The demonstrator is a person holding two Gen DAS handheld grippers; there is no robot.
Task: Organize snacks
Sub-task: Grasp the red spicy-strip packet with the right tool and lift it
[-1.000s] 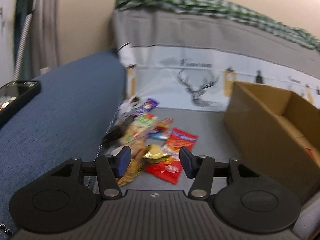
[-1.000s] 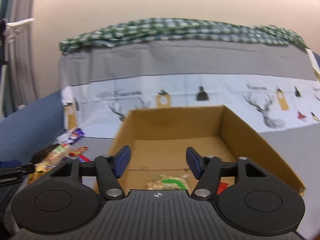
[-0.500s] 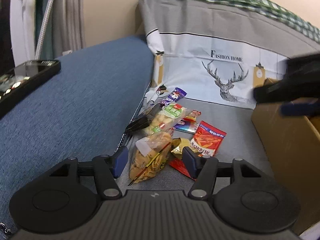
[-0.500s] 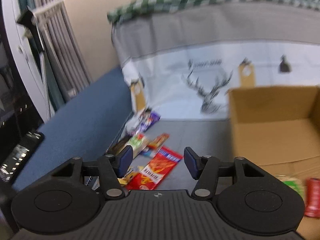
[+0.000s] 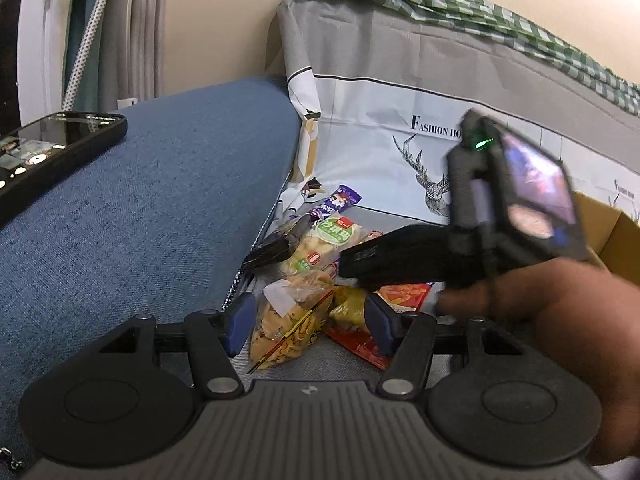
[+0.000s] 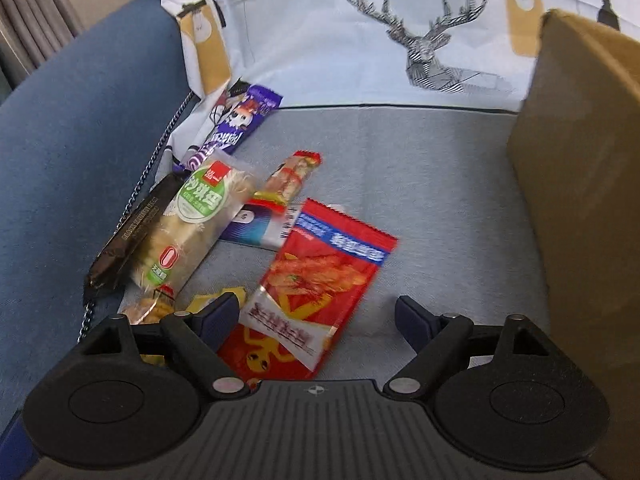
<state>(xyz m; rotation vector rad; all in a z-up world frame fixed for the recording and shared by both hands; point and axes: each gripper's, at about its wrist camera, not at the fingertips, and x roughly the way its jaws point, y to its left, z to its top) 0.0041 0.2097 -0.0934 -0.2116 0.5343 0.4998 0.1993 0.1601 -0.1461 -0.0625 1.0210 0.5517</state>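
Note:
Several snack packets lie in a pile on the grey seat. Among them are a red packet (image 6: 324,280), a green-labelled cracker bag (image 6: 188,224), a dark brown bar (image 6: 128,236), a purple wrapper (image 6: 236,124) and a clear bag of yellow-brown snacks (image 5: 288,320). My right gripper (image 6: 316,312) hovers over the red packet, its jaws opening and its pads off the packet. My left gripper (image 5: 308,326) is open above the clear bag and grips nothing. A hand (image 5: 540,312) carries the right gripper across the left wrist view. The cardboard box (image 6: 580,200) stands to the right.
A blue sofa armrest (image 5: 140,208) rises left of the pile, with a black phone (image 5: 52,148) lying on it. A deer-print cover (image 6: 432,48) hangs over the backrest behind. Bare grey seat (image 6: 440,200) lies between the pile and the box.
The right gripper swung left and down from over the box to above the snack pile, and its jaws widened. It now shows in the left wrist view. The left gripper barely moved.

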